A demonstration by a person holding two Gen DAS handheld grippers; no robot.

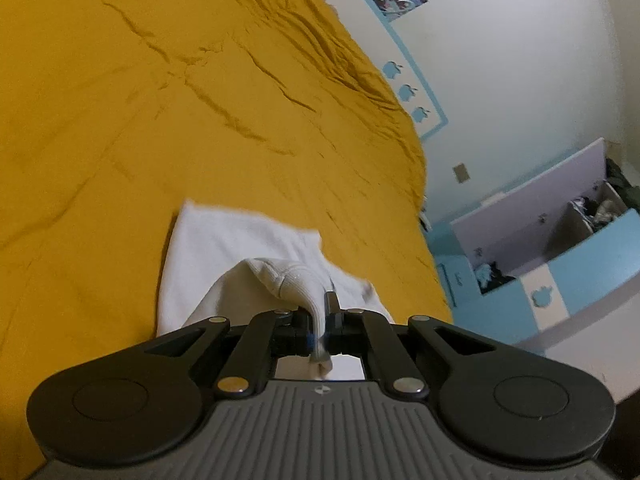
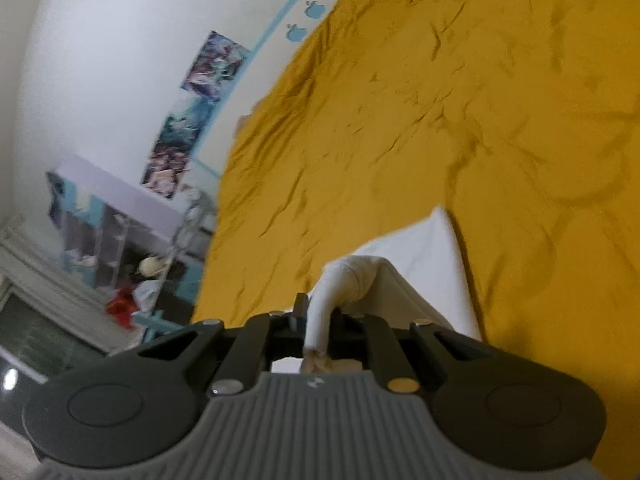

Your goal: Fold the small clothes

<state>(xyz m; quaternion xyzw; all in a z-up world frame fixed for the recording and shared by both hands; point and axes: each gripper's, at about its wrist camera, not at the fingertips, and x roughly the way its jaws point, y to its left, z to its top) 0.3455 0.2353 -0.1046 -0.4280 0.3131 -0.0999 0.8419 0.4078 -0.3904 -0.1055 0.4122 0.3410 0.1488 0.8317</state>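
A small white garment (image 1: 240,248) hangs over the mustard-yellow bedspread (image 1: 160,100). My left gripper (image 1: 318,316) is shut on a ribbed edge of the garment, which bunches up between the jaws. In the right wrist view the same white garment (image 2: 420,252) drapes down from my right gripper (image 2: 318,316), which is shut on another ribbed edge. The bedspread (image 2: 440,100) fills most of that view. The fingertips are mostly hidden by the cloth.
The bed's edge runs along a white wall with a blue border and apple shapes (image 1: 406,92). A blue and white toy box (image 1: 560,248) stands beside the bed. Posters (image 2: 192,112) and a shelf unit (image 2: 108,224) with clutter stand on the other side.
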